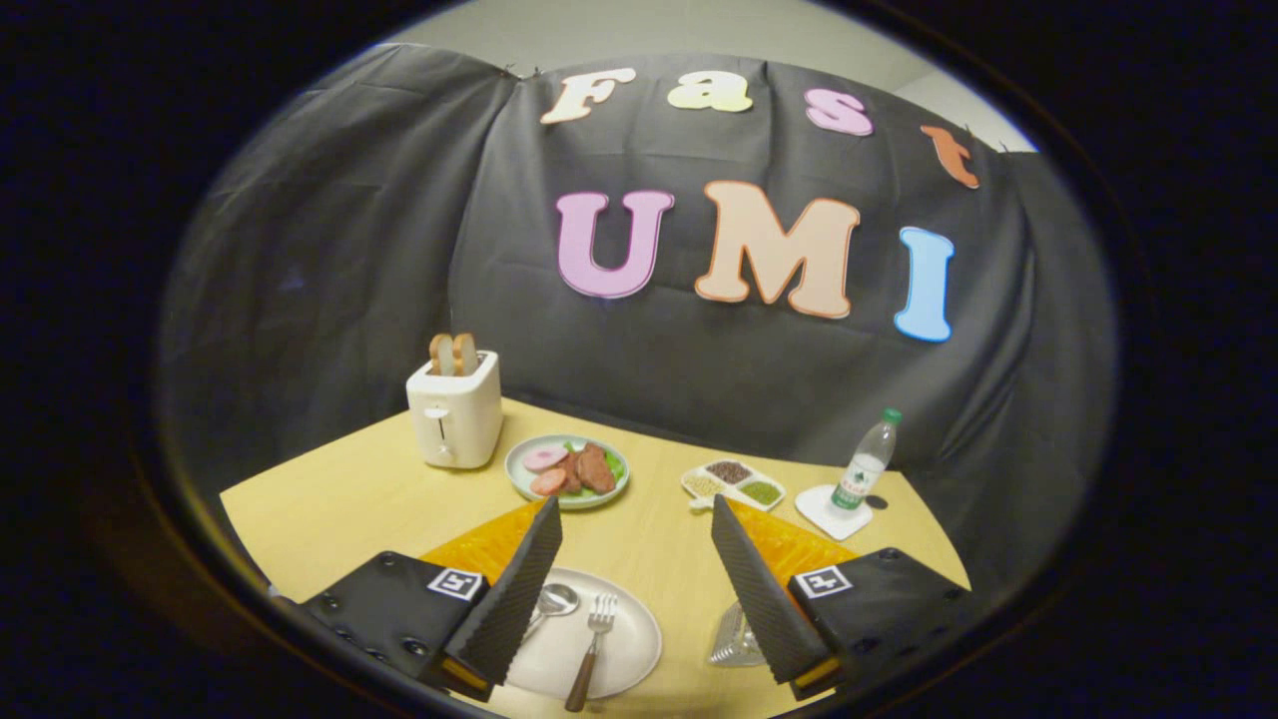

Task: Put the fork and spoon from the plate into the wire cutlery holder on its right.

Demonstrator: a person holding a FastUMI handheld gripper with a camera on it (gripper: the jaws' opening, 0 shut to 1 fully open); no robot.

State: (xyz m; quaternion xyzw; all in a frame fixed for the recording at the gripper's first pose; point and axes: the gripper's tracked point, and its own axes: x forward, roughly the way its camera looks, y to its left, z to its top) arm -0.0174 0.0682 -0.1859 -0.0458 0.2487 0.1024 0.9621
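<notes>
A white plate (629, 654) lies on the wooden table between and below my fingers. On it rest a fork (591, 647) with a brown wooden handle and a spoon (554, 601), whose handle runs under the left finger (514, 589). The wire cutlery holder (734, 639) stands right of the plate, partly hidden by the right finger (764, 589). My gripper (636, 521) hovers above the plate, open wide, with nothing between its fingers.
A white toaster (456, 409) with two bread slices stands at the back left. Beyond the fingers sit a green plate of sliced food (567, 471), a divided dish of grains (734, 482) and a water bottle (865, 464) on a white coaster. An orange mat (489, 544) lies under the plate.
</notes>
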